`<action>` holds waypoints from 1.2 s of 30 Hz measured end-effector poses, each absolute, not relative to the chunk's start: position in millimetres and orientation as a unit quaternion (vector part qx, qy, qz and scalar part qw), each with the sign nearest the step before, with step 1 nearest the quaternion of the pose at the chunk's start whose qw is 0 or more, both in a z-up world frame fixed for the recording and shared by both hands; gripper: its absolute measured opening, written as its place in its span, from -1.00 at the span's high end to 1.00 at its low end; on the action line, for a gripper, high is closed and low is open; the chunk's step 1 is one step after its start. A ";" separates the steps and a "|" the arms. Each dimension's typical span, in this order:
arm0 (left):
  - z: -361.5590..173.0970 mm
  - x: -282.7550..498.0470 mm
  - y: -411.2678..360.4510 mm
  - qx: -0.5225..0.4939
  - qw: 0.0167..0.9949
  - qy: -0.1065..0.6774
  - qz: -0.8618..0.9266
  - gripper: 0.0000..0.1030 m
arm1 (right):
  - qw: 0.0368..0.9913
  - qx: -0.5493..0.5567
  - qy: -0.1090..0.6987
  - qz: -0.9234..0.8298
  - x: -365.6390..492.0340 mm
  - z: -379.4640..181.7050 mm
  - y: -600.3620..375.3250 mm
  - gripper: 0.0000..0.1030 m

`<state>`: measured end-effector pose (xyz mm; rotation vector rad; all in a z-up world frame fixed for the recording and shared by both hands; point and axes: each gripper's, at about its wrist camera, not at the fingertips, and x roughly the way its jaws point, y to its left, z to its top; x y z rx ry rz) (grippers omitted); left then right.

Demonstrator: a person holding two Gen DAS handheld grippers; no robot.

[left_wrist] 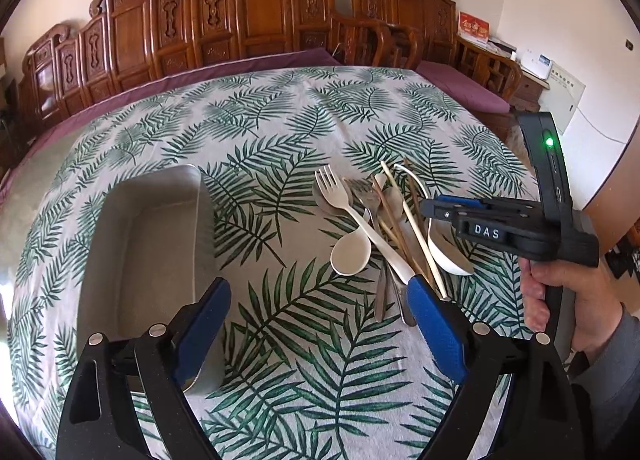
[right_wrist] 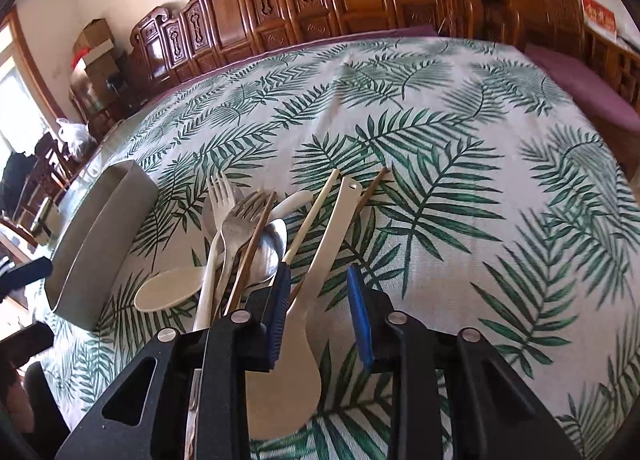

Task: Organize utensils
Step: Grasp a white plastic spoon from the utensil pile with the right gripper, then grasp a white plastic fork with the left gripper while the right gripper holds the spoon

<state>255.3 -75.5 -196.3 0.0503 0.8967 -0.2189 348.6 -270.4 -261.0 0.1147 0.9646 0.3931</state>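
**Reaching into the pile for the first utensil**

I have my right tongs (right_wrist: 320, 280) lowered over the heap of mixed utensils (left_wrist: 384, 228) on the leaf-printed tablecloth (left_wrist: 280, 120) covering the table. Their blue pads straddle the handle of a long cream plastic spoon (right_wrist: 320, 260) at the right edge of the heap; the jaws are narrowed but I see a gap on each side, so nothing is gripped yet. My left tongs (left_wrist: 320, 324) hang released and wide, empty, near the heap's near end, with the rectangular grey metal tray (left_wrist: 160, 244) just to their left.

The heap holds a cream plastic fork (left_wrist: 332, 188), a steel fork (right_wrist: 244, 220), a round cream spoon (left_wrist: 350, 256) and several wooden chopsticks (left_wrist: 404, 220), all crossing one another. The tray looks empty, so I judge the sorting has barely begun.

Next I need to clench squarely on that spoon handle alone, lift it clear without dragging the chopstick beside it, and carry it left to the tray.
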 end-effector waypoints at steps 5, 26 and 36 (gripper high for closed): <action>-201.7 262.1 -83.3 0.024 0.892 0.438 -0.105 -0.67 | 0.855 0.071 0.476 0.194 352.2 -266.7 -270.7 0.64; -236.8 343.2 -122.0 0.028 0.863 0.493 -0.106 -0.05 | 0.866 0.082 0.449 0.203 343.8 -243.4 -300.1 0.90; -252.3 367.9 -120.1 0.007 0.850 0.517 -0.098 0.53 | 0.868 0.089 0.445 0.203 344.2 -240.8 -303.6 0.90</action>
